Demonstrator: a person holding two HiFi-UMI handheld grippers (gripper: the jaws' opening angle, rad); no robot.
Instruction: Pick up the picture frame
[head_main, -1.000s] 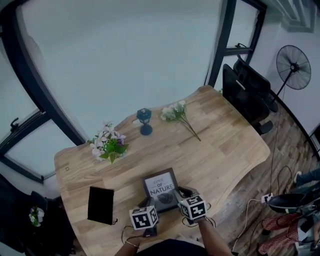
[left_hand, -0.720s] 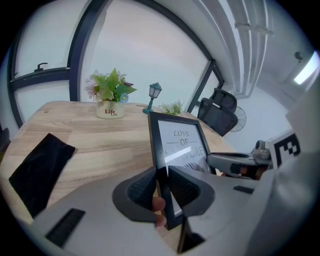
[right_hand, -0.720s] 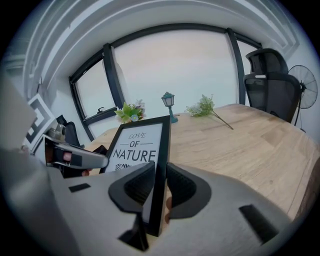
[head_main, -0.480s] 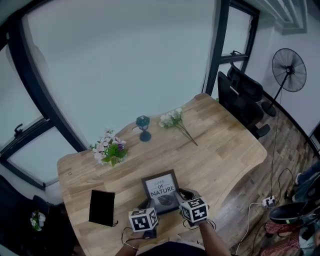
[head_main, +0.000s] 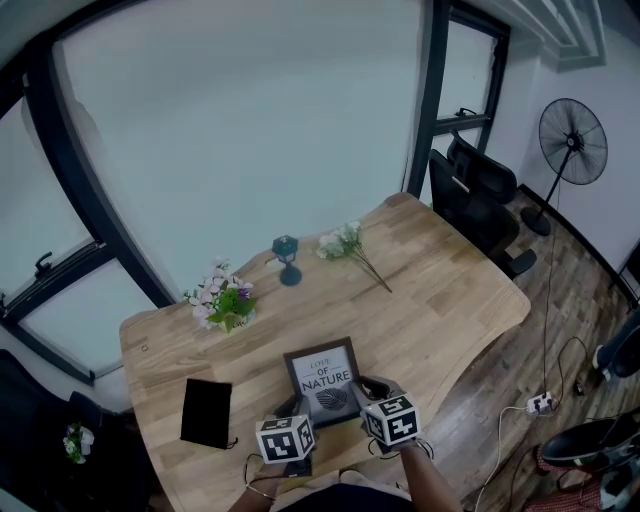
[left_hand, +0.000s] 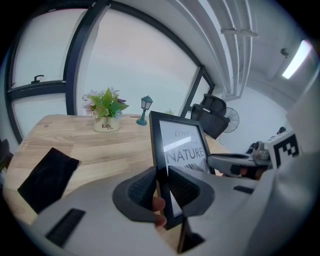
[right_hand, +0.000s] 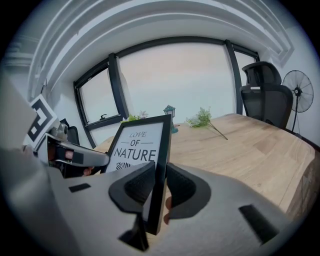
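**A:** Head view first: where is the picture frame (head_main: 322, 380)?

**B:** At six o'clock on the worktop (head_main: 440, 290), by the near edge, with its printed face tipped up toward the camera. The left gripper (left_hand: 161, 186) has its jaws clenched on the frame's left side. The right gripper (right_hand: 159, 186) has its jaws clenched on the right side. Both grips are low down.

**A:** Is it clear of the wood?

**B:** I can't tell. The grippers hide its bottom edge.

**A:** What could spoil the lift?

**B:** Each grip is a thin pinch on a narrow border. If one hand rose faster or drifted outward, I'd expect the frame to twist and slide out of the other grip. Its front glints like glass, so a drop would matter. From the frame, the black pouch (head_main: 206, 412) at eight o'clock and the flower pot (head_main: 225, 305) at ten o'clock sit well apart.
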